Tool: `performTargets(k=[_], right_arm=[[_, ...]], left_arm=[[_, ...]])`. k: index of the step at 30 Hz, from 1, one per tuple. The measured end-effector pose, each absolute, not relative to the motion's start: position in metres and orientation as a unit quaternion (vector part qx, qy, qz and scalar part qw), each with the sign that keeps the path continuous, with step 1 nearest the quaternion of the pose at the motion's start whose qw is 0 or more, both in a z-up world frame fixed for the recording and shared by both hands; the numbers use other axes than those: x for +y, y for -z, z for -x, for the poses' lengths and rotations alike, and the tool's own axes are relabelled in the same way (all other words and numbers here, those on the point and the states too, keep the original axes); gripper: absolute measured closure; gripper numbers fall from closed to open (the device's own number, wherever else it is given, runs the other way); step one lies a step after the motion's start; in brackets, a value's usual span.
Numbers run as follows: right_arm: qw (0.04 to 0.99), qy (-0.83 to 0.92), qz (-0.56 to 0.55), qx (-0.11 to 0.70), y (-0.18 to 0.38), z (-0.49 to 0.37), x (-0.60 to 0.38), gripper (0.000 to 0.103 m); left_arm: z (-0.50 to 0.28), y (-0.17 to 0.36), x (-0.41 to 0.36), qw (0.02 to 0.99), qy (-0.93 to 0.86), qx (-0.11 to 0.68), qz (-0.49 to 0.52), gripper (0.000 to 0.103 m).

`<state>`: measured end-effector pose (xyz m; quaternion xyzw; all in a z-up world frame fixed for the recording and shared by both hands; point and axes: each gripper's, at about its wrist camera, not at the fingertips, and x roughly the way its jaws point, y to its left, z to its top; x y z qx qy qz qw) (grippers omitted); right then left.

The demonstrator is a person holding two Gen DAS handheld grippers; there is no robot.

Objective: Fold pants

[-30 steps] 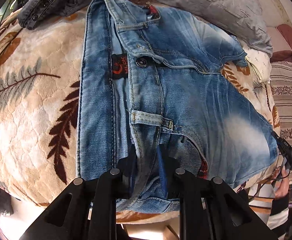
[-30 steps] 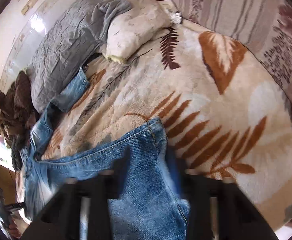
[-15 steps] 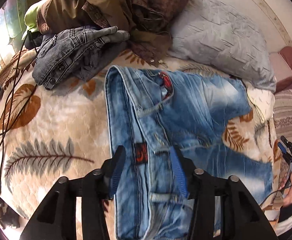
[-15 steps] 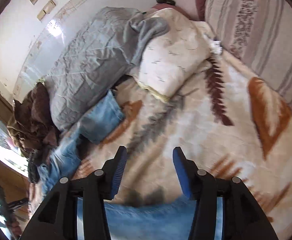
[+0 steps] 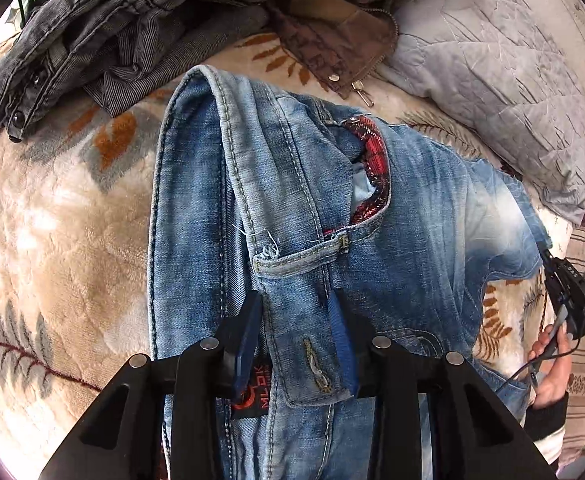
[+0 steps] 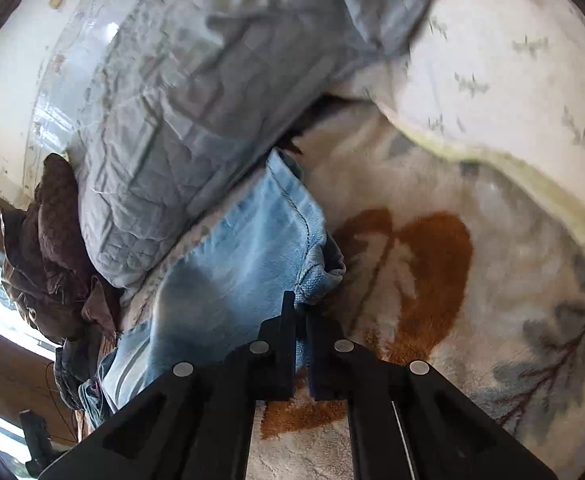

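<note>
Light blue jeans (image 5: 404, 216) lie on a leaf-patterned blanket (image 5: 64, 232), waistband near me, red plaid pocket lining showing. My left gripper (image 5: 296, 340) is open, its blue-padded fingers (image 5: 342, 336) straddling the waistband by a belt loop. In the right wrist view the far leg end of the jeans (image 6: 252, 248) lies against a grey pillow. My right gripper (image 6: 298, 320) has its jaws nearly together on the hem corner of that leg.
Folded dark corduroy clothes (image 5: 104, 28) and a brown jacket (image 5: 332, 20) lie past the waistband. A grey quilted pillow (image 5: 492, 80) and a cream pillow (image 6: 500, 68) sit at the headboard. The blanket also shows in the right wrist view (image 6: 432, 272).
My left gripper moved along the waistband toward its far end, still open. My right gripper travelled to the far leg hem and closed on it.
</note>
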<state>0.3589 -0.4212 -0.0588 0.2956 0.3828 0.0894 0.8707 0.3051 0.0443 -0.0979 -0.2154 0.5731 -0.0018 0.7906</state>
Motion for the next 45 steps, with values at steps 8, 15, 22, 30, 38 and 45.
performTargets(k=[8, 15, 22, 30, 38, 45], right_arm=[[0.849, -0.012, -0.301, 0.434, 0.083, -0.344, -0.492, 0.084], [0.881, -0.043, -0.239, 0.407, 0.022, -0.367, -0.489, 0.036], [0.874, -0.06, -0.212, 0.433, 0.04, -0.441, -0.459, 0.035], [0.862, -0.073, -0.178, 0.469, 0.075, -0.501, -0.429, 0.04], [0.9, -0.066, -0.156, 0.402, 0.022, -0.44, -0.428, 0.095], [0.915, -0.064, -0.129, 0.377, -0.04, -0.343, -0.438, 0.094]], left_arm=[[-0.297, 0.088, 0.046, 0.784, 0.005, 0.585, 0.206, 0.078], [-0.31, 0.017, 0.088, 0.82, -0.009, 0.518, 0.244, 0.054], [-0.356, 0.051, 0.095, 0.776, 0.0, 0.55, 0.309, 0.052], [-0.396, 0.084, 0.106, 0.756, 0.001, 0.559, 0.34, 0.05], [-0.386, 0.048, 0.076, 0.823, 0.0, 0.5, 0.27, 0.102], [-0.319, -0.012, 0.073, 0.858, 0.019, 0.45, 0.247, 0.1]])
